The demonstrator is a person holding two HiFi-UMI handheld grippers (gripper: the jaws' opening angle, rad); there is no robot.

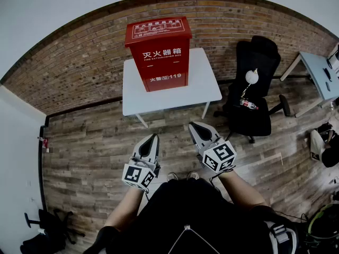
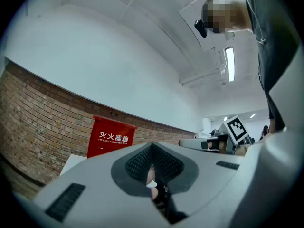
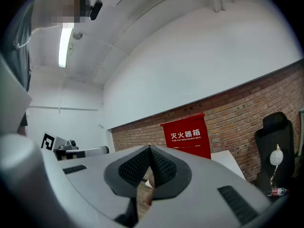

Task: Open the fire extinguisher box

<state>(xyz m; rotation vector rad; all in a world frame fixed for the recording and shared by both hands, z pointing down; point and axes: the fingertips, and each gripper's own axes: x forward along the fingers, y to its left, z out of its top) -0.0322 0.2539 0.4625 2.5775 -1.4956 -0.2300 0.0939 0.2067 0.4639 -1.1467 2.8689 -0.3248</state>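
A red fire extinguisher box (image 1: 160, 52) with white lettering stands closed on a white table (image 1: 204, 86) against the brick wall. The same box (image 2: 110, 137) appears at the left of the left gripper view, and the box (image 3: 187, 136) sits right of centre in the right gripper view. My left gripper (image 1: 154, 138) and right gripper (image 1: 194, 126) hover side by side over the wooden floor, well short of the table. Both are shut with nothing between their jaws. Their tips point toward the table.
A black office chair (image 1: 253, 89) with a lamp and a bottle on it stands right of the table. A light blue desk (image 1: 318, 73) is at the far right, bags (image 1: 323, 147) lie below it. Dark gear (image 1: 45, 232) lies at the lower left.
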